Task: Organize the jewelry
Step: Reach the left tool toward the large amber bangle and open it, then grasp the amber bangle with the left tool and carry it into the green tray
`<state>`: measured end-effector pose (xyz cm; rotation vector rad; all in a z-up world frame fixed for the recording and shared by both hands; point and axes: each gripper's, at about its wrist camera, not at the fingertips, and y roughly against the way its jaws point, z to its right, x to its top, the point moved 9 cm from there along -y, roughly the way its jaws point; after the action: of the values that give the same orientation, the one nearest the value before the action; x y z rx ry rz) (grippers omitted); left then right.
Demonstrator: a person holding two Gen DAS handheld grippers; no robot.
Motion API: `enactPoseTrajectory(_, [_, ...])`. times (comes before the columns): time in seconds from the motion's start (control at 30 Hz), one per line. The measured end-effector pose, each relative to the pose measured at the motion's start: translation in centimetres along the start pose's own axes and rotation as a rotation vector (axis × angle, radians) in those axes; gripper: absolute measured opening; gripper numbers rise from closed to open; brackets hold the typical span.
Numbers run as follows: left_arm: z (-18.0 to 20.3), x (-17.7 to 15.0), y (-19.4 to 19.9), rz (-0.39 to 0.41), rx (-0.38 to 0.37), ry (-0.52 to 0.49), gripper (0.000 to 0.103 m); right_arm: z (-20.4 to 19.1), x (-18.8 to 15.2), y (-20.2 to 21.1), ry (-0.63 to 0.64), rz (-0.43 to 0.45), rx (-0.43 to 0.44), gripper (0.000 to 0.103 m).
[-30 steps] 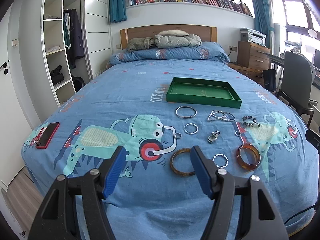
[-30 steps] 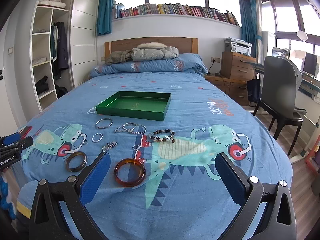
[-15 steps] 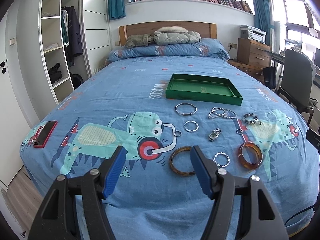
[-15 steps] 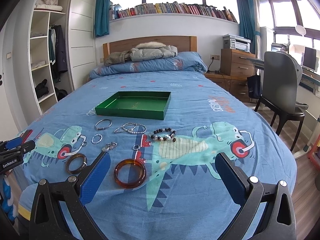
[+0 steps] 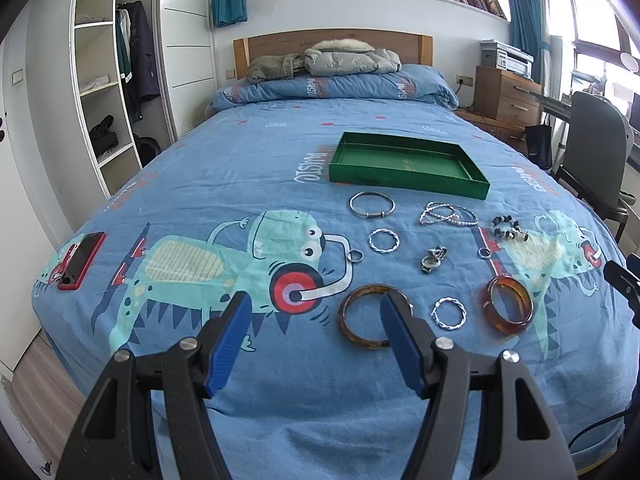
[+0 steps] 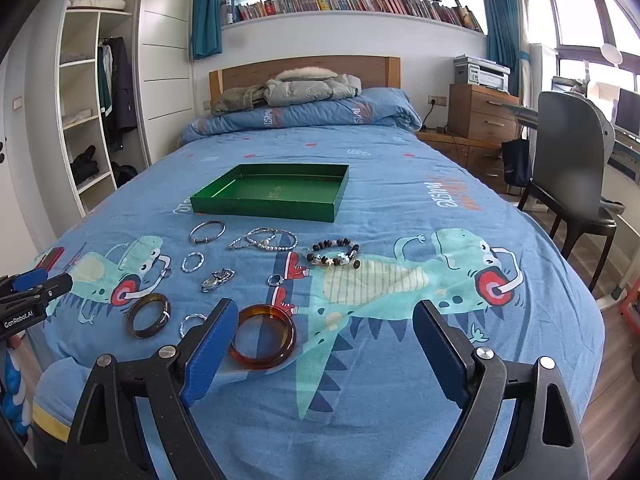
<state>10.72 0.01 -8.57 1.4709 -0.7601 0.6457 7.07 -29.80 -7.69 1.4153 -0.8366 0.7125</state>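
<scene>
Jewelry lies spread on the blue dinosaur bedspread in front of an empty green tray (image 5: 408,184) (image 6: 264,208). My left gripper (image 5: 315,312) is open and empty, its right finger overlapping a dark brown bangle (image 5: 342,316) (image 6: 133,319). My right gripper (image 6: 325,316) is wide, its jaws are closing, and no pad presses on anything. An amber bangle (image 6: 260,362) (image 5: 516,326) lies flat just inside its left finger. Farther back lie a silver bangle (image 5: 372,205), a pearl strand (image 6: 266,239), a bead bracelet (image 6: 334,254), twisted silver rings (image 5: 383,240) and a small clasp piece (image 6: 218,279).
A red phone (image 5: 80,260) lies at the bed's left edge. An open wardrobe (image 5: 108,92) stands to the left. A grey chair (image 6: 568,172) and wooden drawers (image 6: 484,116) stand to the right. Pillows and a jacket are at the headboard.
The right gripper's jaws have narrowed a little. The left gripper has eased slightly forward and down toward the bangles. The jewelry has not moved.
</scene>
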Motion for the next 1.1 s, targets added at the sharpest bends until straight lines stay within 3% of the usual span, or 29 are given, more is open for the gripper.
enactPoseTrajectory(0.47, [0.2, -1.7, -4.5, -0.108, -0.026, 0.013, 0.064, -1.3, -1.8, -4.5, 0.009, -0.117, 0.052, 0.057])
enactPoseTrajectory(0.6, [0.2, -2.1, -6.3, -0.142, -0.032, 0.016, 0.064, -2.0, -2.5, -6.4, 0.017, -0.169, 0.074, 0.045])
enactPoseTrajectory(0.83, [0.7, -2.9, -9.6, -0.199, -0.039, 0.018, 0.063, -2.9, -3.8, -9.8, 0.025, -0.251, 0.102, 0.039])
enactPoseTrajectory(0.9, [0.9, -3.0, -10.4, -0.213, -0.045, 0.017, 0.061, -3.2, -4.3, -10.8, 0.026, -0.275, 0.111, 0.036])
enactPoseTrajectory(1.0, [1.3, -3.4, -11.6, -0.238, -0.057, 0.012, 0.050, -3.7, -5.0, -12.3, 0.034, -0.315, 0.122, 0.028])
enactPoseTrajectory(1.1, [1.6, -4.1, -12.9, -0.269, -0.072, 0.005, 0.040, -3.9, -5.7, -13.7, 0.041, -0.359, 0.120, 0.025])
